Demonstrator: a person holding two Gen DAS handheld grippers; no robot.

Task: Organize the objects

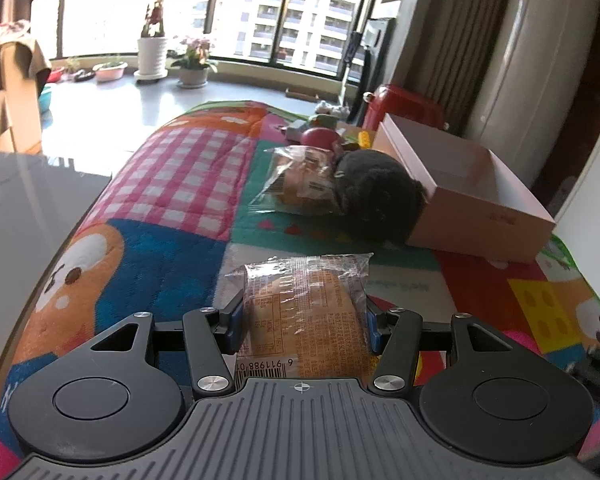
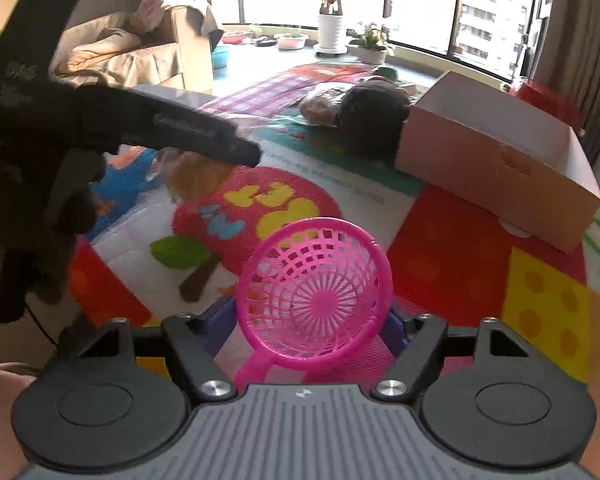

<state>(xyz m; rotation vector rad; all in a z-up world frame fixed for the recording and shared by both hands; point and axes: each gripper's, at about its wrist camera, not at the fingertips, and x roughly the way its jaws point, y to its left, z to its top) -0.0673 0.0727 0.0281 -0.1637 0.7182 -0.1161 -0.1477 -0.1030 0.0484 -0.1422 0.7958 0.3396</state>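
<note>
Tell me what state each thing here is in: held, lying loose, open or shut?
Left gripper: shut on the wrapped bun.
Wrapped bun: held, still sealed.
Right gripper: around the pink strainer; grip unclear.
Pink strainer: tilted up, empty.
Cardboard box: open, looks empty.
Second wrapped bun: lying loose on the mat.
Black plush: lying against the box.

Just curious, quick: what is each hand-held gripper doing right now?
Left hand-held gripper: shut on wrapped bread.
Right hand-held gripper: around pink strainer; grip unclear.

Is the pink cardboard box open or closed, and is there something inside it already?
Open: the pink box has no lid, and the left wrist view shows its bare white inner walls and floor. The near corner inside is hidden, so fully empty cannot be confirmed.
</note>
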